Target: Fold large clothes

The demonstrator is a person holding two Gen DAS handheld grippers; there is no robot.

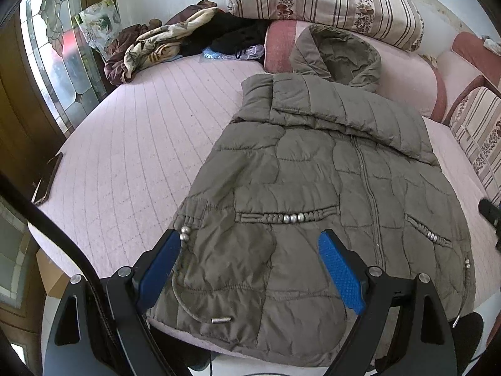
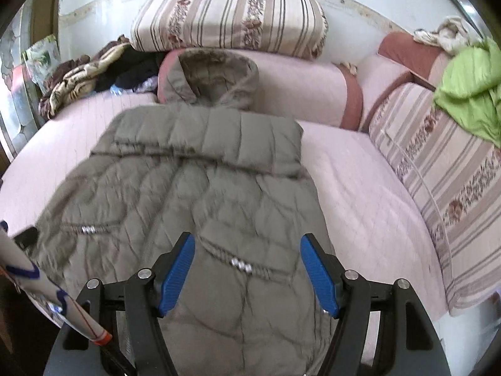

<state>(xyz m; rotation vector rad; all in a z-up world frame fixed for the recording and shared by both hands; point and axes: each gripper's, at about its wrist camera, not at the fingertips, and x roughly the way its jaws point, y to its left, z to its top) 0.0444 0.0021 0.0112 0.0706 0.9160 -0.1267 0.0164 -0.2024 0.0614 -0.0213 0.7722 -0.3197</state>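
An olive quilted hooded jacket [image 1: 313, 181] lies front up on the pink bed, sleeves folded across its chest, hood [image 1: 341, 56] toward the pillows. My left gripper [image 1: 250, 241] is open above the jacket's lower left hem, holding nothing. The jacket also shows in the right wrist view [image 2: 200, 194], slightly blurred. My right gripper [image 2: 247, 244] is open above the jacket's lower right part, near a beaded pocket trim [image 2: 241, 264], holding nothing.
The pink quilted bed [image 1: 131, 156] has a phone [image 1: 48, 178] at its left edge. A crumpled blanket and dark clothes [image 1: 162, 44] lie at the back left. Striped pillows [image 2: 225, 18] and bolsters line the back and right; a green cloth [image 2: 469, 94] lies at right.
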